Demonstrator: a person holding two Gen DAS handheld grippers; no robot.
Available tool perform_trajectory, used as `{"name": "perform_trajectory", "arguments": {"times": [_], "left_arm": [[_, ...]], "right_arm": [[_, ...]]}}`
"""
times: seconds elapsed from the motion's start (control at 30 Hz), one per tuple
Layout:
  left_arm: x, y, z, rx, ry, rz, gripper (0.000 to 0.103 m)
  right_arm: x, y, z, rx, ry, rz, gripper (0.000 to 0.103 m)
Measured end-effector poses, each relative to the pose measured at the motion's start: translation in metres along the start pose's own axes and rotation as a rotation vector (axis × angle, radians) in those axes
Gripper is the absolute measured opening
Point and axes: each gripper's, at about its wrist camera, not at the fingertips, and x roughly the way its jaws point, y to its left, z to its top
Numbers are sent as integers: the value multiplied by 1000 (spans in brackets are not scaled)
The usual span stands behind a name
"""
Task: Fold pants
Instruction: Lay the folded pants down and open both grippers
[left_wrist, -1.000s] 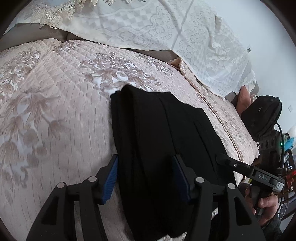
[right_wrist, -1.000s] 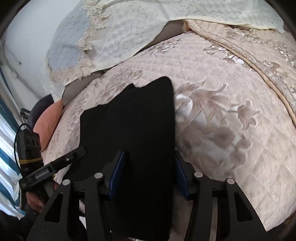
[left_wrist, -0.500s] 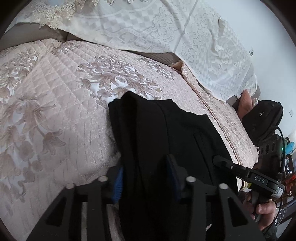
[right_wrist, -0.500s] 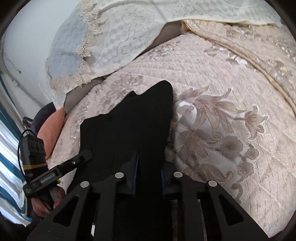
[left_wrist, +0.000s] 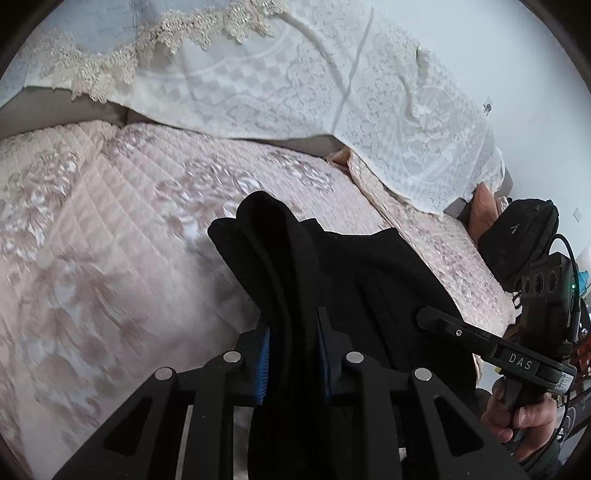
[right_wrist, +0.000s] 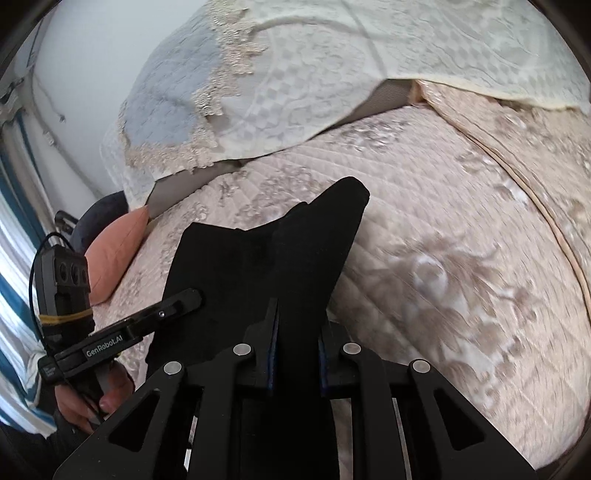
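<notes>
The black pants (left_wrist: 332, 280) are being held at the near edge by both grippers, with the rest of the garment lying ahead of the fingers on the quilted pink bedspread (left_wrist: 110, 258). The left gripper (left_wrist: 291, 354) is being kept clamped on a raised fold of the fabric: the cloth is passing between the two blue-padded fingers (left_wrist: 263, 365) and rising in a ridge directly ahead of them. To the right of these fingers, the remainder of the garment is lying flat, and the right gripper is being seen there from the side, gripped by the person's hand (left_wrist: 521, 413).

In the right wrist view, the right gripper (right_wrist: 295, 354) is likewise being kept clamped on the pants (right_wrist: 266, 266), with fabric filling the narrow gap between its fingers (right_wrist: 271, 354). Ahead of these fingers, one corner of the garment is being pulled up into a point. To the left of them, the left gripper (right_wrist: 184, 297) is being seen resting at the cloth edge. Beyond the pants, a white lace cover (right_wrist: 314, 81) is lying across the far end of the bed.
</notes>
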Motion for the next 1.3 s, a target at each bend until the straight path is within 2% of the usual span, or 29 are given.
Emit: {"name": "perform_trajectory", "arguments": {"times": [0.27,0.53,0.7,0.8,0.83,0.93,1.0,1.1,1.2,1.3], "left_arm": [[-2,37,41,22,-42,71,23],[12,80,83,25,-56,112,23],[43,111,87,-7,-12,130,24],[54,131,80,-67,2,134,31],[53,138,77,-96,1,114,33],[45,150,69,-142,-1,103,36],[34,152,65,-144,-23,142,35],[13,147,60,-139,-64,189,33],[-7,133,51,-119,-100,167,33],[-14,112,39,-70,-105,153,33]], "right_arm": [[47,30,38,-57,11,50,16],[99,39,75,-50,33,84,16],[140,29,81,-37,81,67,16],[157,12,77,-10,107,17,23],[158,6,76,5,110,21,30],[148,-4,74,5,89,-11,35],[134,0,74,-22,67,-57,35],[114,17,72,-92,12,-83,35],[102,39,61,-183,-15,-90,35],[102,53,42,-247,11,-114,35]]}}
